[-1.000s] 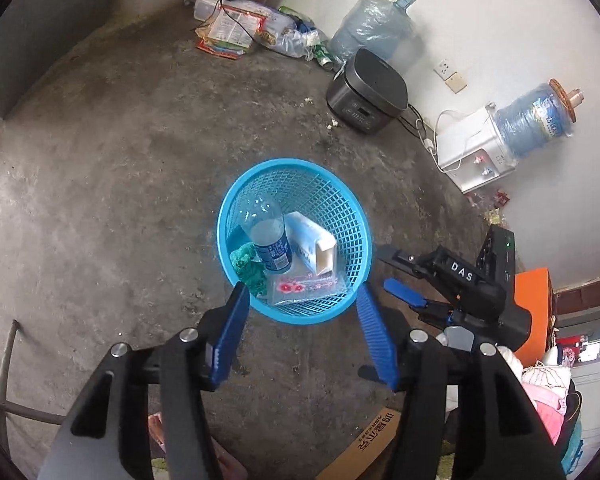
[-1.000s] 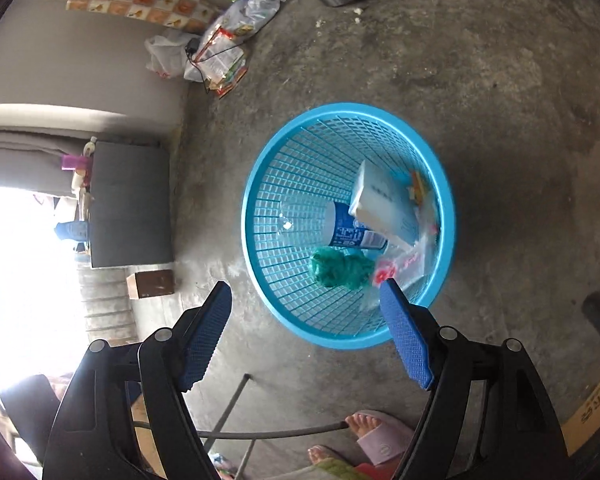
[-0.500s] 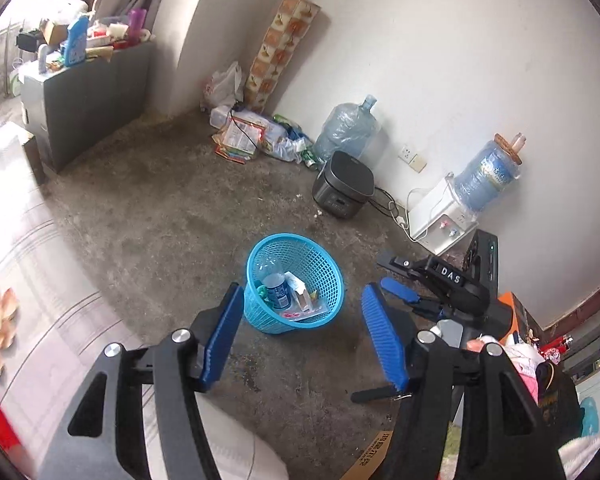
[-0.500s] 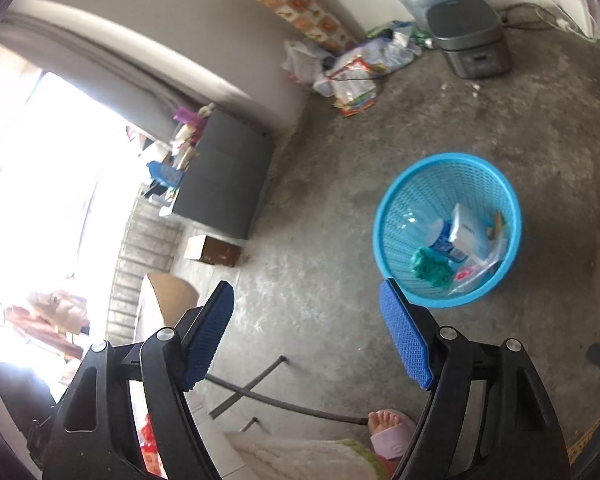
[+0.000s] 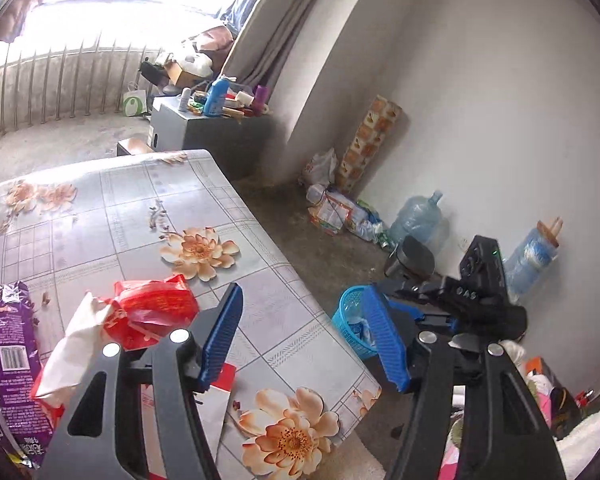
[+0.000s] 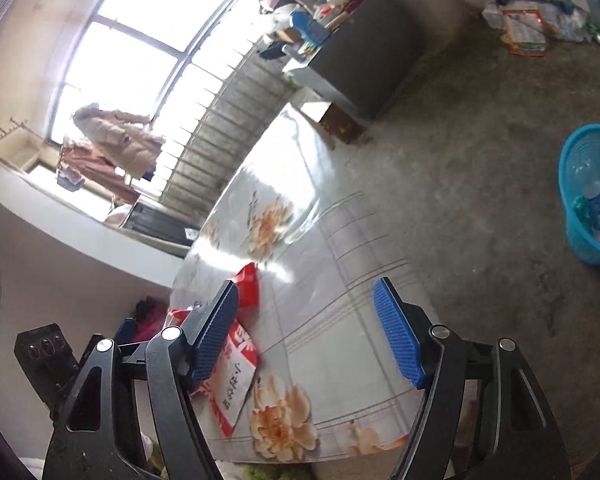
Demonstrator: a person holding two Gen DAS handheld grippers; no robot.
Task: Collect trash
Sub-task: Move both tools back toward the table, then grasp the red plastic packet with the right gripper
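My left gripper (image 5: pixel 303 300) hangs open over the flowered table (image 5: pixel 148 216), with nothing between its fingers. Just left of it lie a crumpled red bag (image 5: pixel 148 312), a white paper (image 5: pixel 72 356) and a purple wrapper (image 5: pixel 4 356). A red-and-white packet (image 5: pixel 216 400) lies under its left finger. My right gripper (image 6: pixel 305 292) is over the same table (image 6: pixel 320 320), its jaws closing on nothing. The red-and-white packet (image 6: pixel 232 384) and the red bag (image 6: pixel 248 288) sit by its left finger. The blue basket (image 6: pixel 588 196) stands on the floor, holding a bottle and other trash.
The basket (image 5: pixel 350 320) shows past the table's right edge, partly behind my fingers. A grey cabinet (image 5: pixel 208 136) stands by the window. Along the wall are a bag pile (image 5: pixel 336 212), a water jug (image 5: pixel 416 220) and a black cooker (image 5: pixel 412 256).
Both grippers have risen and swung away from the blue basket on the floor to the flowered table. The basket has shrunk toward the edge of each view.
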